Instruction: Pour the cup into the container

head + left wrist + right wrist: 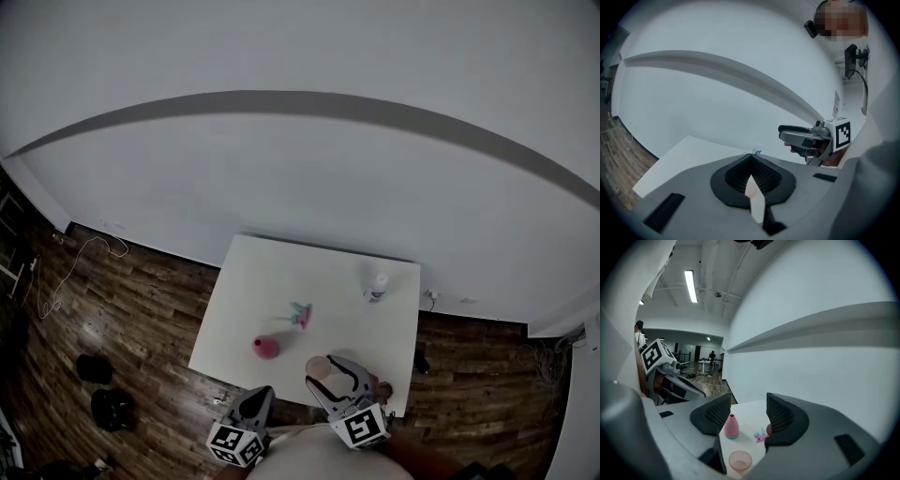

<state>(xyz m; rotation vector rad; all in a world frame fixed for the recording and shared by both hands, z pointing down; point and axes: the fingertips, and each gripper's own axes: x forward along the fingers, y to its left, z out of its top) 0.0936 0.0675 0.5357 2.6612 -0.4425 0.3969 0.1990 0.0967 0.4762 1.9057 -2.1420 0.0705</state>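
A translucent pink cup (318, 367) (740, 460) stands upright near the table's front edge. My right gripper (334, 374) (748, 409) hovers open just behind and above it, with nothing between its pads. Beyond the cup stands a pink narrow-necked container (265, 348) (731, 426). A small pink and teal toy (300, 315) (761, 436) lies farther back. My left gripper (256, 397) (751, 157) hangs off the table's front edge with its jaws together and nothing in them. In the left gripper view the right gripper (799, 137) shows at the right.
The white table (281, 272) stands on a dark wood floor against a white wall. A small white bottle (377, 287) (757, 151) sits at the table's back right. Dark objects (105, 394) lie on the floor at the left, near a white cable (75, 262).
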